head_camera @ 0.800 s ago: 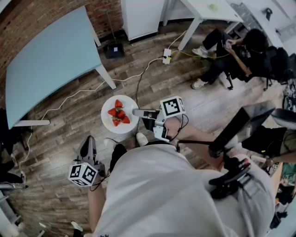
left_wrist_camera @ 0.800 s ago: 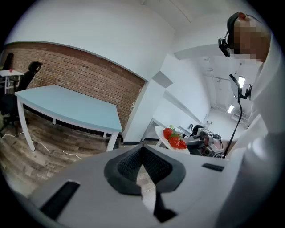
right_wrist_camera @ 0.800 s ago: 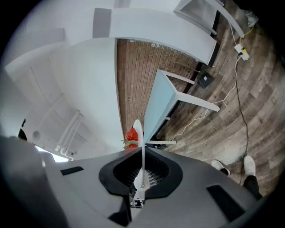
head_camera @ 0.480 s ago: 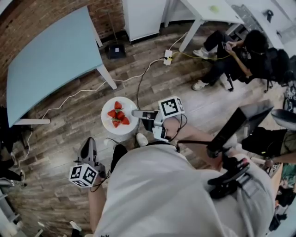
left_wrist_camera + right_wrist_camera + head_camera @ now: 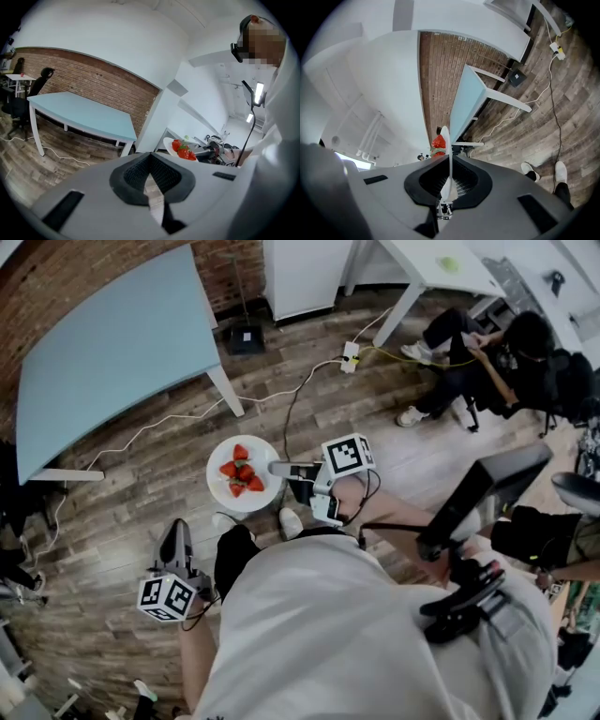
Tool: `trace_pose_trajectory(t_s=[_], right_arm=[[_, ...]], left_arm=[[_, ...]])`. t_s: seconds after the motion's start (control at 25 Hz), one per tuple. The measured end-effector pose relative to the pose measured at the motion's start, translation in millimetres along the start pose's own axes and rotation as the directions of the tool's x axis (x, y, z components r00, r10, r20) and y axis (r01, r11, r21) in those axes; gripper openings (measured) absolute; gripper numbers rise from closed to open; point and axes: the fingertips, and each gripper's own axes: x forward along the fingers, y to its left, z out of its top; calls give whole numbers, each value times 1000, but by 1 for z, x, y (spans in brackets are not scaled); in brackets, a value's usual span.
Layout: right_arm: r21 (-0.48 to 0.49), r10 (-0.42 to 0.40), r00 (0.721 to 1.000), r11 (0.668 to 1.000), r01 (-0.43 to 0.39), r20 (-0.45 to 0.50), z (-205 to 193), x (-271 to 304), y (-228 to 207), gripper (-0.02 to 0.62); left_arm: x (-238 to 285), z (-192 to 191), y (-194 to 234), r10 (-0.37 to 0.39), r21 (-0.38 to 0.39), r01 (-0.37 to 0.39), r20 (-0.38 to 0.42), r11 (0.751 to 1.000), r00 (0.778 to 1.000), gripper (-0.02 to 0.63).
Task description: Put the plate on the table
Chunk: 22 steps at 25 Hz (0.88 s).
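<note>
A white plate (image 5: 225, 491) with several strawberries (image 5: 240, 473) hangs above the wooden floor in the head view. My right gripper (image 5: 277, 468) is shut on its right rim. In the right gripper view the plate (image 5: 446, 140) shows edge-on between the jaws, with strawberries (image 5: 438, 142) on its left side. The pale blue table (image 5: 112, 343) stands to the upper left, apart from the plate. My left gripper (image 5: 174, 547) hangs low at the left, jaws closed on nothing. The left gripper view shows the table (image 5: 79, 112) ahead and the plate (image 5: 169, 146) off to the right.
A white cable and power strip (image 5: 351, 354) lie on the floor beyond the plate. A black box (image 5: 247, 337) sits by the brick wall. A person sits at the right (image 5: 497, 352) beside a white table (image 5: 422, 263). My own feet (image 5: 291, 520) are below the plate.
The head view has shifted a little, so the blue table sits slightly further right in the picture. The plate stays in the right gripper; the left gripper has barely moved.
</note>
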Motion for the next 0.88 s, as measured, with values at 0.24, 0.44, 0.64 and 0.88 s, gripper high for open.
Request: trace_pose_trajectory(t_s=[0.24,0.44,0.64,0.88], right_arm=[[-20,-1,1000,1000,1,-28,12,38,3,17],[-15,-28,1000,999,29,7,41,109,24,17],[-42,-51,998,998,51,23,62,171,46,17],[-67,-26,999,997,28,34,91,274,96,17]], left_arm=[[-2,5,36,22,-7,-22,-4,1000,1000,0],[14,47,108,-13,-32,13,11,999,1000,2],[23,95,166,-40,-27,41,47,999,998,0],[18,152,251,-76,-23,77,48,997,996,0]])
